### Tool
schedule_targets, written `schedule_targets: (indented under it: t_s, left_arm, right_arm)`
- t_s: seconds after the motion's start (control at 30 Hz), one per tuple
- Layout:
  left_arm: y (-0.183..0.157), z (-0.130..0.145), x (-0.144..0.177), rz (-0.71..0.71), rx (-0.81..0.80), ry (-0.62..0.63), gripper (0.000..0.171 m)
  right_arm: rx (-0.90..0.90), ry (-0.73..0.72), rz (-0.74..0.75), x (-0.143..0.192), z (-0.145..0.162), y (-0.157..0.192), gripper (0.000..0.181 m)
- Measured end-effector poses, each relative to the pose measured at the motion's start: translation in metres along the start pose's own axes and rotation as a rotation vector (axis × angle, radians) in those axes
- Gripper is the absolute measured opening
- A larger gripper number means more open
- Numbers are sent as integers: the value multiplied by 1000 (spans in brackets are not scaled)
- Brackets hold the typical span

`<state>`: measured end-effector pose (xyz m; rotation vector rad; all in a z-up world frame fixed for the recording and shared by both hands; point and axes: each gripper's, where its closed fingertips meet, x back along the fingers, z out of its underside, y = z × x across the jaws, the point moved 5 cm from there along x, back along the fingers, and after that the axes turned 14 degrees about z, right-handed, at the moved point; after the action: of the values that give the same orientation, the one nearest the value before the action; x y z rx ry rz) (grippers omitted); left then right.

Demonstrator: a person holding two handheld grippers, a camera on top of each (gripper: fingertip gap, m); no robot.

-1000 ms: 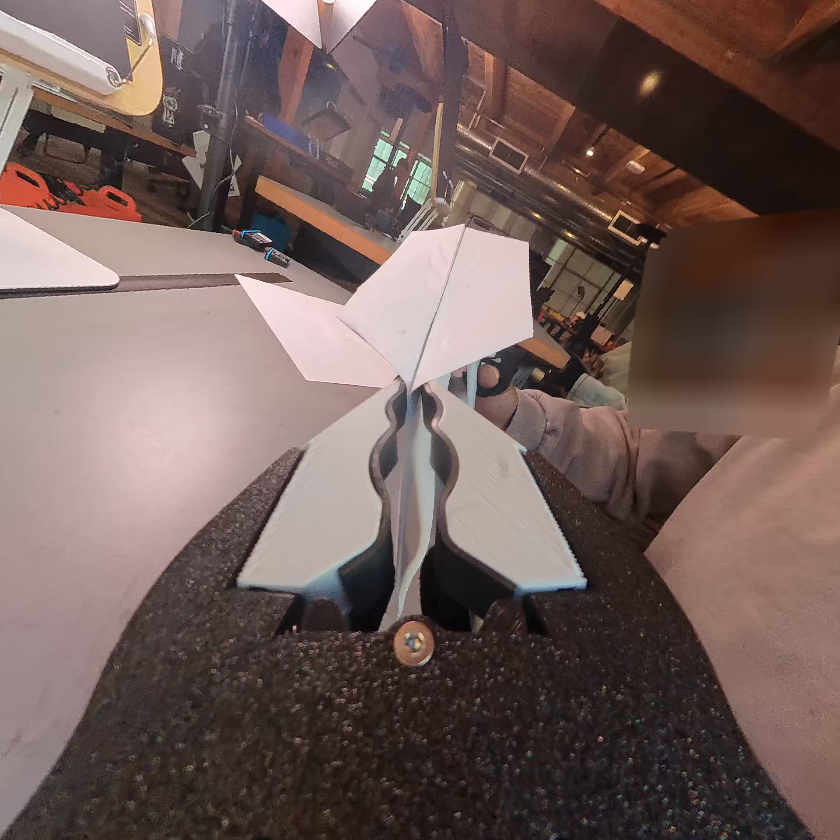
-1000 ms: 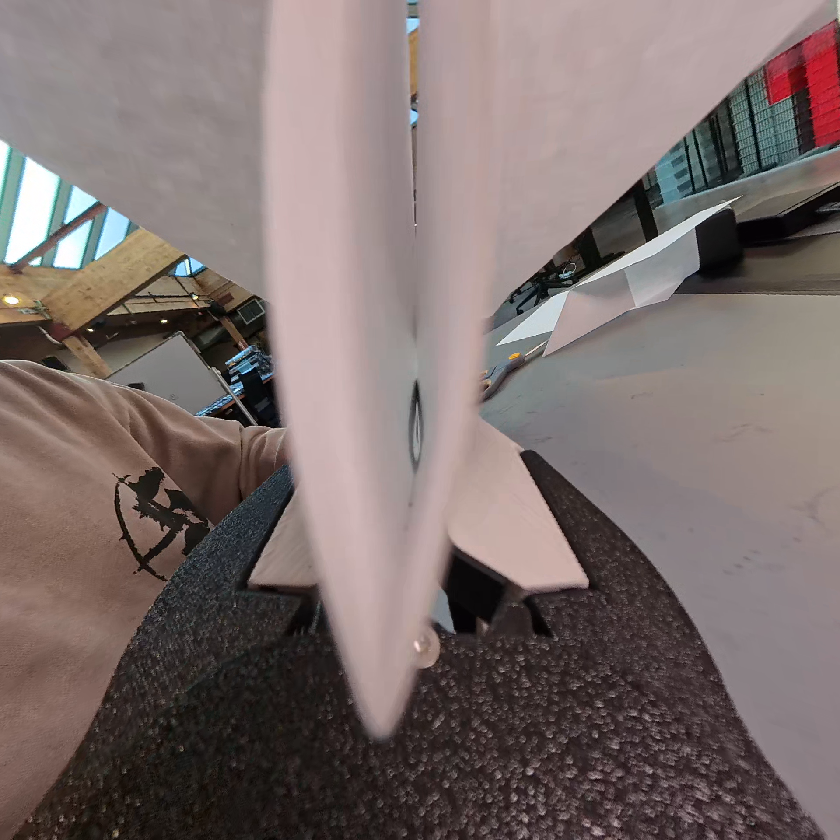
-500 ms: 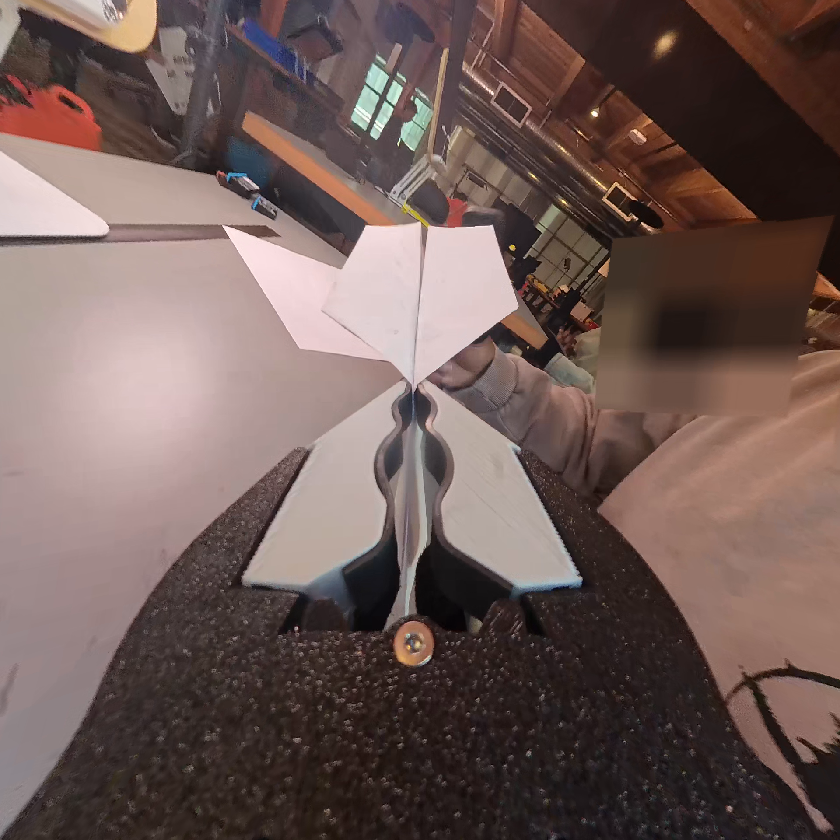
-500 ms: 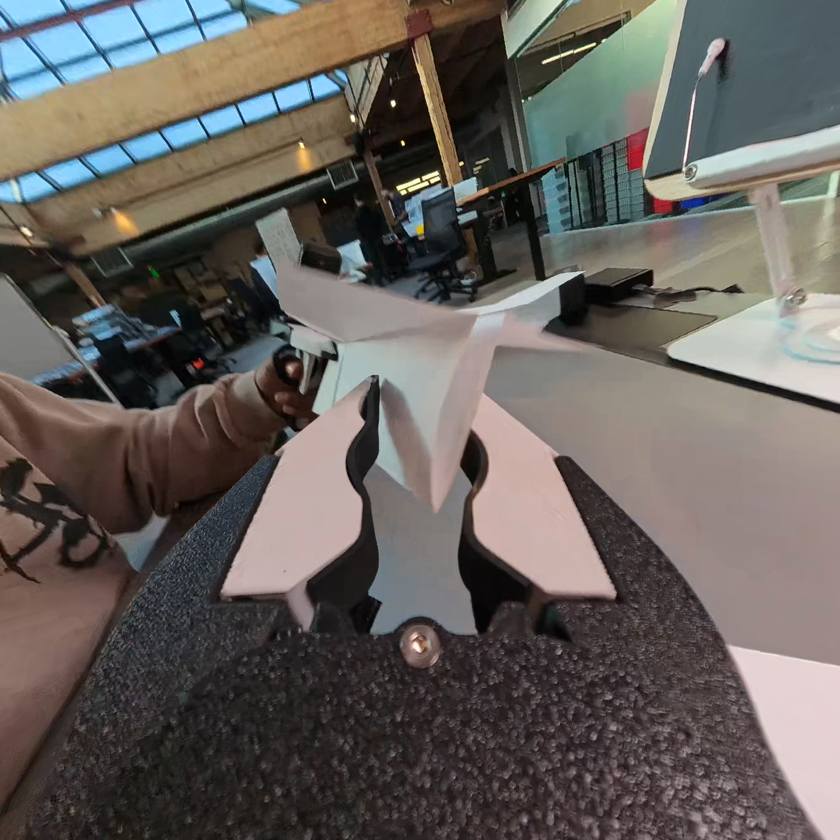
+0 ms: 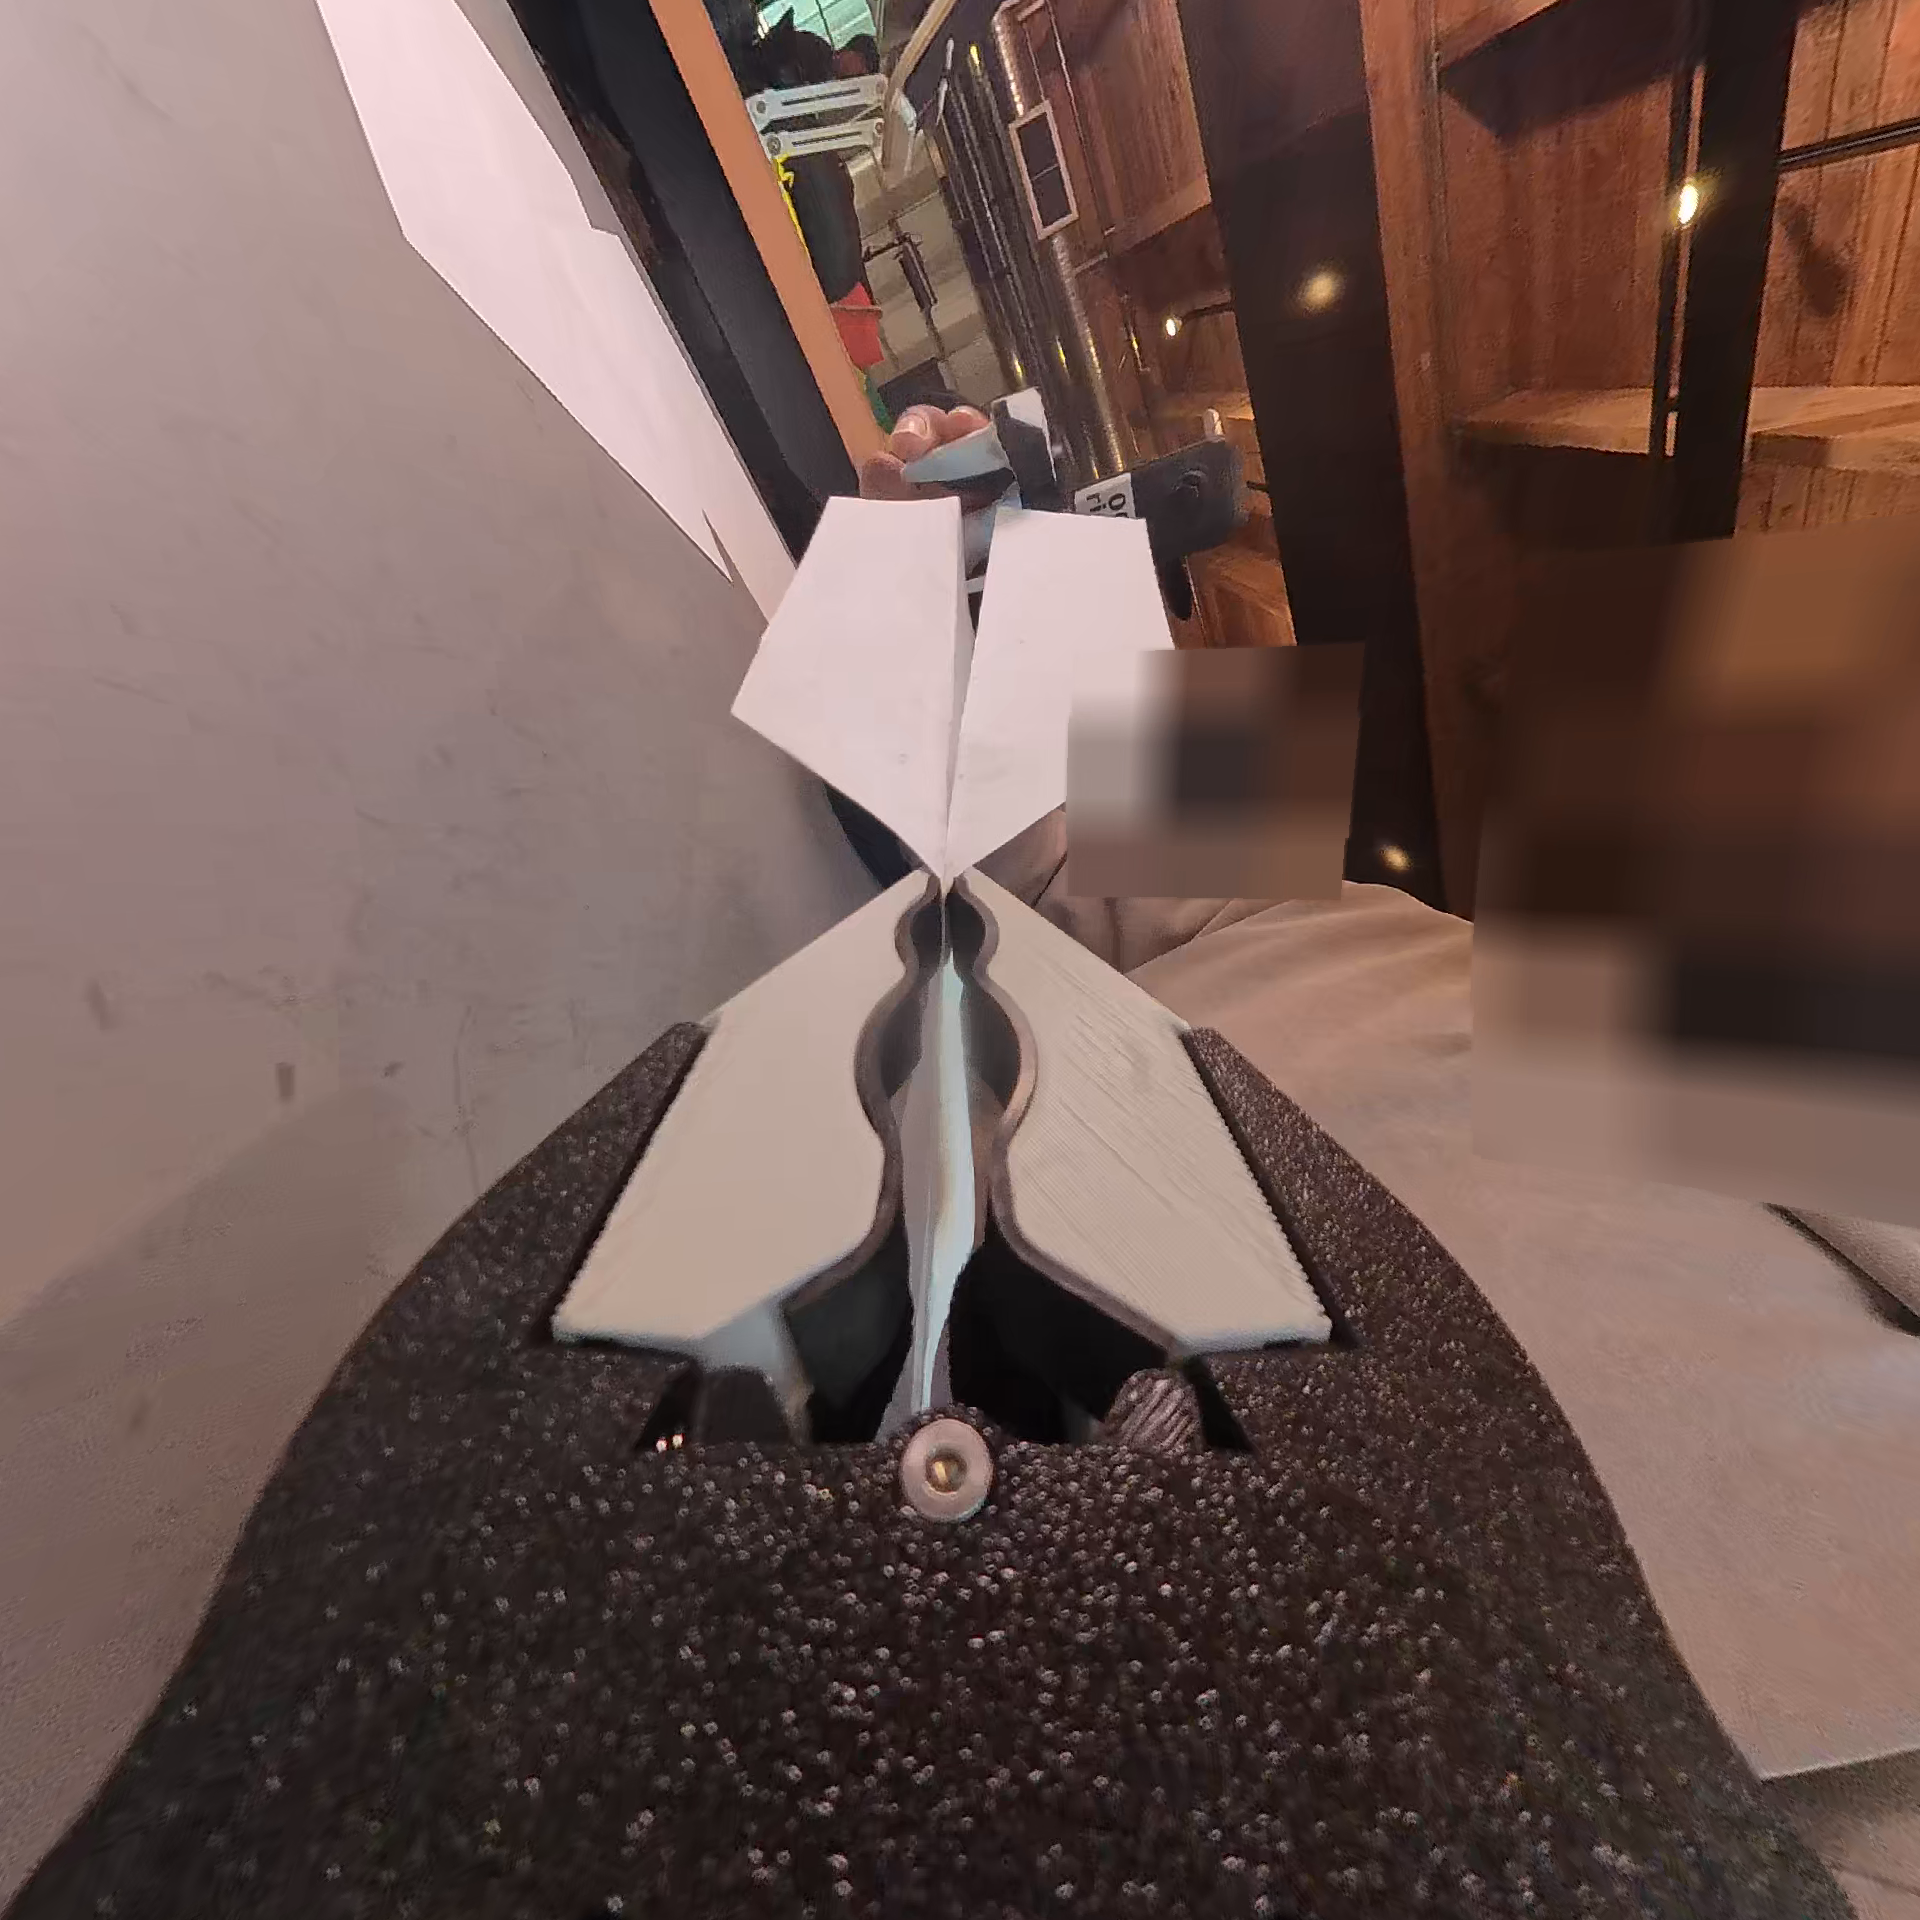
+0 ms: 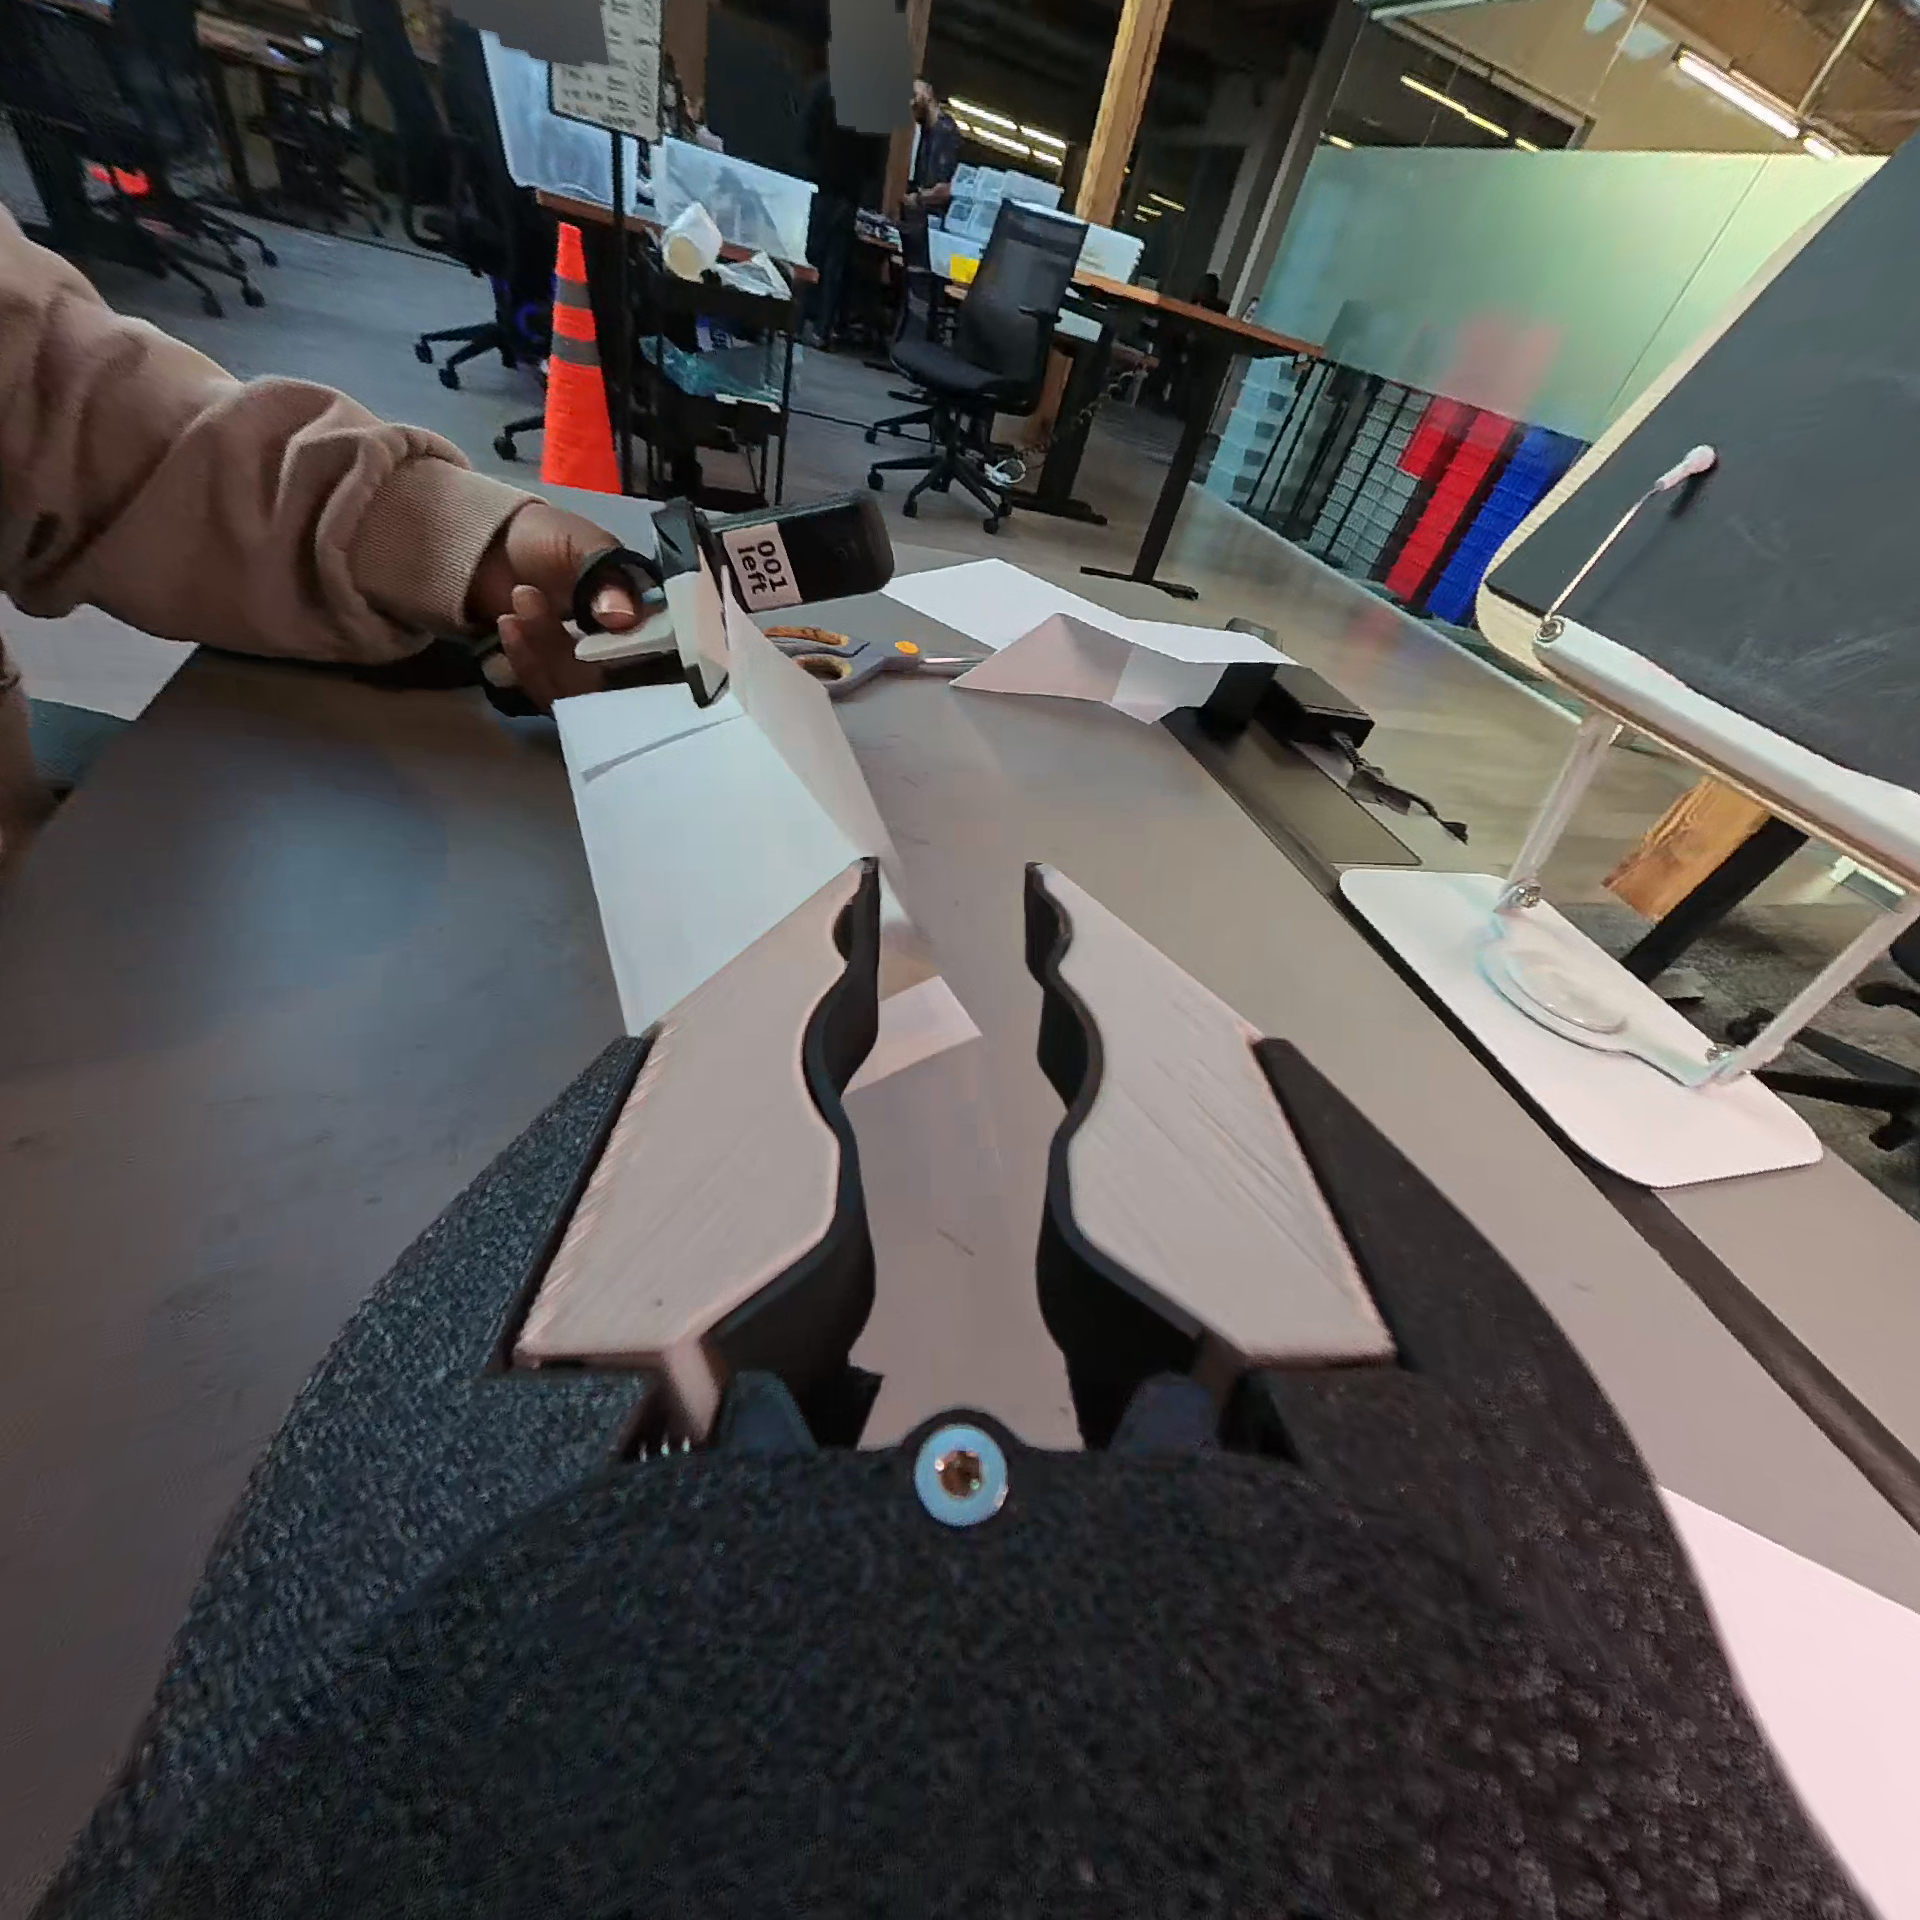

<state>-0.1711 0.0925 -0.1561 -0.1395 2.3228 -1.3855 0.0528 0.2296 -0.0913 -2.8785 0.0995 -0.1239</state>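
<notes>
the grey bench [image 6: 312, 935] carries flat white paper sheets [image 6: 675, 831] and scissors [image 6: 862, 657]. the left tool [image 5: 948, 883] is clamped on a folded paper plane [image 5: 914, 665], held above the bench. the right tool [image 6: 951, 883] gapes wide, empty, just beside the plane's tip.

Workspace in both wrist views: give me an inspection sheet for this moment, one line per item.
Surface: grey table, flat white paper sheets on it.
Job's things: folded paper plane, pinched at its keel and held off the table.
Clutter: scissors, a second folded paper, a black box, white stand base.
Grippers: left hand-held gripper shut on the paper plane; right hand-held gripper open and empty, the plane's tip near its left finger.
Cables: a dark cord beside the black box.
Surroundings: open workshop, orange cone, office chairs, desks, wooden beams.
</notes>
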Motion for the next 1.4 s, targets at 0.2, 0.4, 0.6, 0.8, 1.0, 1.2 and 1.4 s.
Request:
schedule_targets:
  t_s: [0.2,0.4,0.6,0.8,1.0,1.2,1.4]
  left_arm:
    - [8,-6,-7,-22,-25,16,5]
    - [-19,-29,4,-260,-377,105,27]
    - [-32,-35,2,-375,-543,158,32]
    - [-7,-10,-7,-557,-677,303,53]
    - [25,-3,-11,-333,-297,277,56]
    - [1,7,-47,93,-191,288,22]
    - [-35,-14,-58,85,-451,184,0]
  right_arm:
    - [-94,-26,-115,13,-20,3,0]
    - [-163,109,-151,22,-46,-8,0]
    - [-138,125,-184,14,-58,-1,0]
    - [-7,132,-203,7,-80,4,0]
    - [156,-8,-302,9,-102,15,0]
    - [180,-133,-299,20,-124,13,0]
    - [109,-231,83,48,-147,-30,44]
